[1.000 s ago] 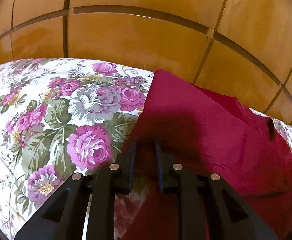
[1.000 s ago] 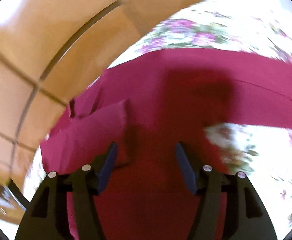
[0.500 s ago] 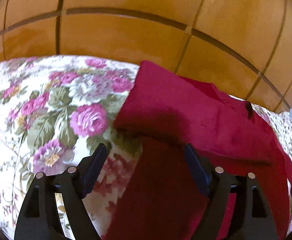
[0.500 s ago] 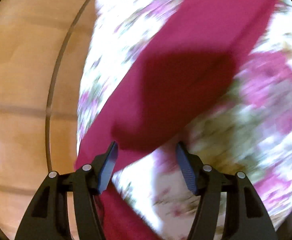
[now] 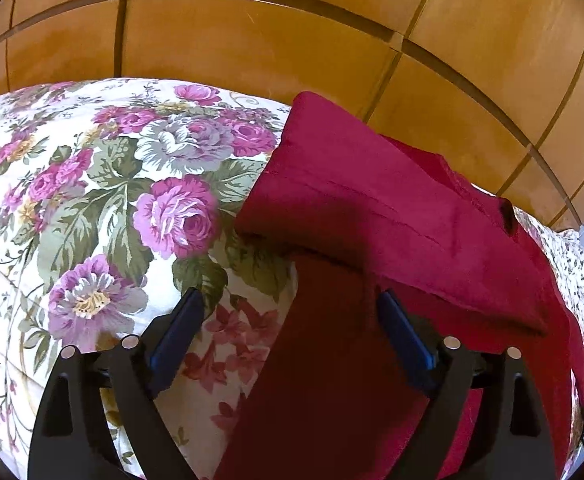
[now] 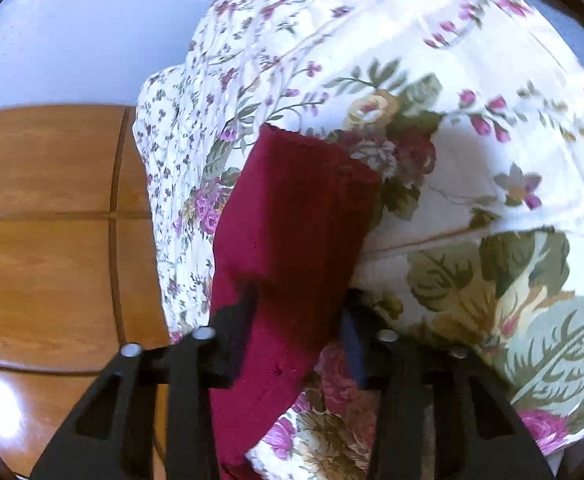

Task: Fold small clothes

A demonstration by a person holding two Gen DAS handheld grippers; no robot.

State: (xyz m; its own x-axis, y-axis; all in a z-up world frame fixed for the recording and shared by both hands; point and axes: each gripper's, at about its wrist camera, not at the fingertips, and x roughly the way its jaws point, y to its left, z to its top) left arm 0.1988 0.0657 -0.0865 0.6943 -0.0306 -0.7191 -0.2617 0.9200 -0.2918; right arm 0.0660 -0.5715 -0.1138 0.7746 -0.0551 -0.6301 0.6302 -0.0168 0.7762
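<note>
A dark red garment [image 5: 372, 216] lies on a floral bedspread [image 5: 104, 184], with one layer folded over another. My left gripper [image 5: 288, 320] is open, its jaws wide apart just above the red cloth's lower layer, holding nothing. In the right wrist view a narrow part of the red garment [image 6: 292, 216] runs between the fingers of my right gripper [image 6: 298, 316]. Those jaws are narrower than before and the cloth hides the left fingertip. I cannot tell whether they grip it.
A wooden panelled headboard [image 5: 252, 48] stands behind the bed. In the right wrist view the bedspread [image 6: 472, 160] fills the right side, wood [image 6: 44, 216] lies to the left and a pale wall [image 6: 92, 32] is above.
My left gripper opened, let go of the red cloth and drew back slightly. My right gripper swung round to another part of the garment and its jaws narrowed around the cloth.
</note>
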